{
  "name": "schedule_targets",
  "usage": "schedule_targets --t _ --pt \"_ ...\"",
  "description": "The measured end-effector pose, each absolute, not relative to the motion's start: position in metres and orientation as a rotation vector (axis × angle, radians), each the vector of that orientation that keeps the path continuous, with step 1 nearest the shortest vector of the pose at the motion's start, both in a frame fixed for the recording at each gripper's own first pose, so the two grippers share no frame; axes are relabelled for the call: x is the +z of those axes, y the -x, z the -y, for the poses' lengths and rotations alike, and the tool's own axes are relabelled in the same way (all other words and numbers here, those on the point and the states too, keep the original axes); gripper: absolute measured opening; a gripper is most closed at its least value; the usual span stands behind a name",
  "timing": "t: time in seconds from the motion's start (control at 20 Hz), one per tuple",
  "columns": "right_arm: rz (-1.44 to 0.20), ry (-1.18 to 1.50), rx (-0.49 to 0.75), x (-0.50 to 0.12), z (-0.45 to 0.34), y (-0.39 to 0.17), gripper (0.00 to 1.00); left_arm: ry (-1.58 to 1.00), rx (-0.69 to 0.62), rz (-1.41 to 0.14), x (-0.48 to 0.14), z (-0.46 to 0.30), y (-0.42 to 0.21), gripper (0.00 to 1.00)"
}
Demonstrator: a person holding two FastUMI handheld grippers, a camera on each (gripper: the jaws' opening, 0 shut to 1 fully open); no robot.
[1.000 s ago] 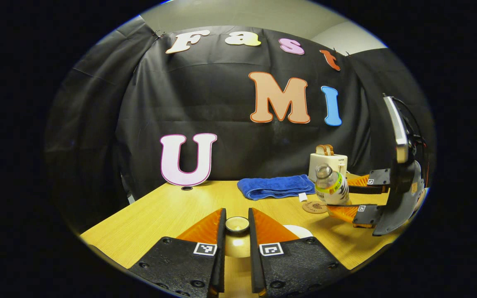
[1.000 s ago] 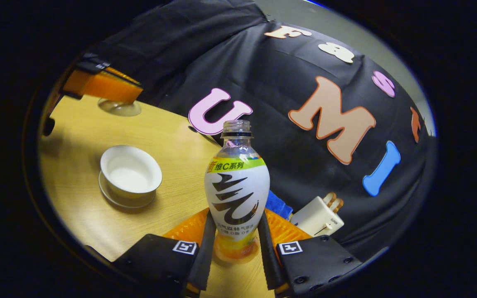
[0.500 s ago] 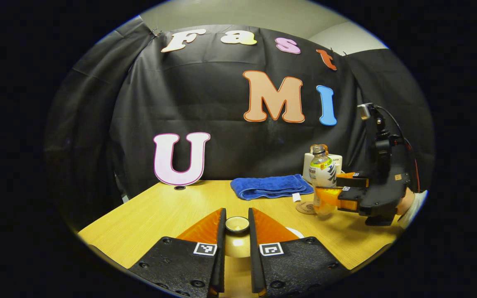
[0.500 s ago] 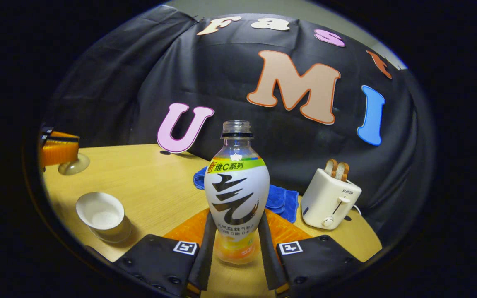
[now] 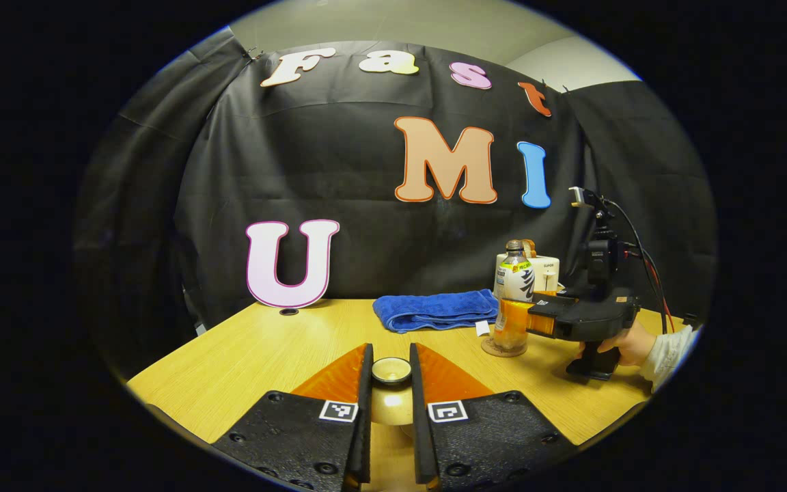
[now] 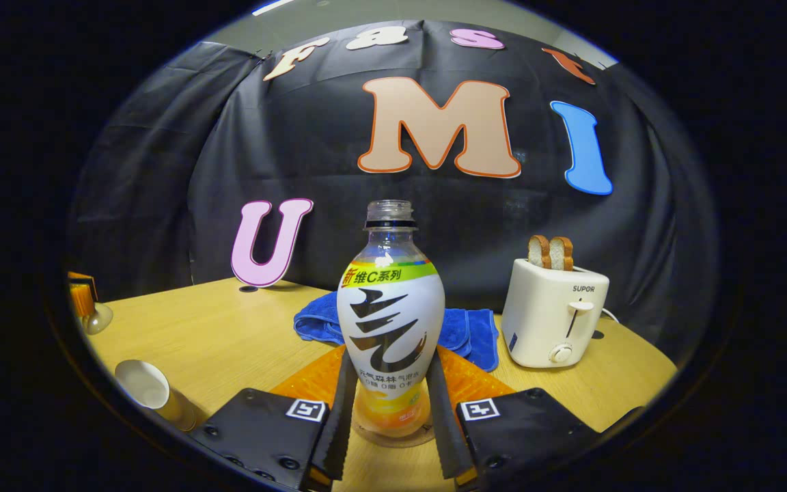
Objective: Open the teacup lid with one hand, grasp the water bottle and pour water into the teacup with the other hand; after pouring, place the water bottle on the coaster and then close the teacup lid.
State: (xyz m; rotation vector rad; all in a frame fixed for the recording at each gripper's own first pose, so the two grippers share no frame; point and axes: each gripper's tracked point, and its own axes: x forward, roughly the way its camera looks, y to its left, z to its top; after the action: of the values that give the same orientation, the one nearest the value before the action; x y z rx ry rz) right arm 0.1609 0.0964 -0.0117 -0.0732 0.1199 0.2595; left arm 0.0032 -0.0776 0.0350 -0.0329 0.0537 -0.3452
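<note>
In the right gripper view my right gripper (image 6: 389, 403) is shut on the uncapped water bottle (image 6: 391, 311), which stands upright on the round coaster (image 6: 393, 435). The open white teacup (image 6: 145, 385) sits on the table at the far left. My left gripper (image 5: 391, 383) is shut on the knob of the teacup lid (image 5: 391, 370) and holds it above the table. In the left gripper view, the water bottle (image 5: 514, 297) rests on the coaster (image 5: 503, 348) at the right, gripped by the right gripper (image 5: 537, 318) in a person's hand (image 5: 622, 345).
A folded blue towel (image 5: 434, 309) lies at the back of the wooden table (image 5: 284, 348). A white toaster (image 6: 553, 311) with two bread slices stands behind and right of the bottle. The table's edges run close on the left and front.
The right gripper swung the bottle from tilted to upright and lowered it onto the coaster, away from the teacup. The left gripper has kept hold of the lid, barely moving.
</note>
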Motion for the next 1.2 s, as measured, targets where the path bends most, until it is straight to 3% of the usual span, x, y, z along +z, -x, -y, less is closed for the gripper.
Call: schedule_targets --t 0.55,0.65,0.95,1.1,1.2 --pt "-0.147 0.032 0.237 -0.022 -0.088 -0.17 0.63 0.03 -0.367 -0.063 0.033 0.091 -0.006 0.23" --pt "-0.148 0.041 0.236 -0.022 -0.088 -0.168 0.71 0.028 -0.368 -0.063 0.033 0.092 -0.006 0.23" --pt "-0.155 0.066 0.248 -0.026 -0.093 -0.162 0.78 0.031 -0.376 -0.072 0.029 0.096 -0.007 0.23" --pt "-0.163 0.083 0.24 -0.033 -0.09 -0.162 0.74 0.022 -0.382 -0.077 0.027 0.098 -0.007 0.23" --pt "-0.173 0.076 0.229 -0.037 -0.086 -0.162 0.76 0.023 -0.385 -0.079 0.026 0.1 -0.007 0.23"
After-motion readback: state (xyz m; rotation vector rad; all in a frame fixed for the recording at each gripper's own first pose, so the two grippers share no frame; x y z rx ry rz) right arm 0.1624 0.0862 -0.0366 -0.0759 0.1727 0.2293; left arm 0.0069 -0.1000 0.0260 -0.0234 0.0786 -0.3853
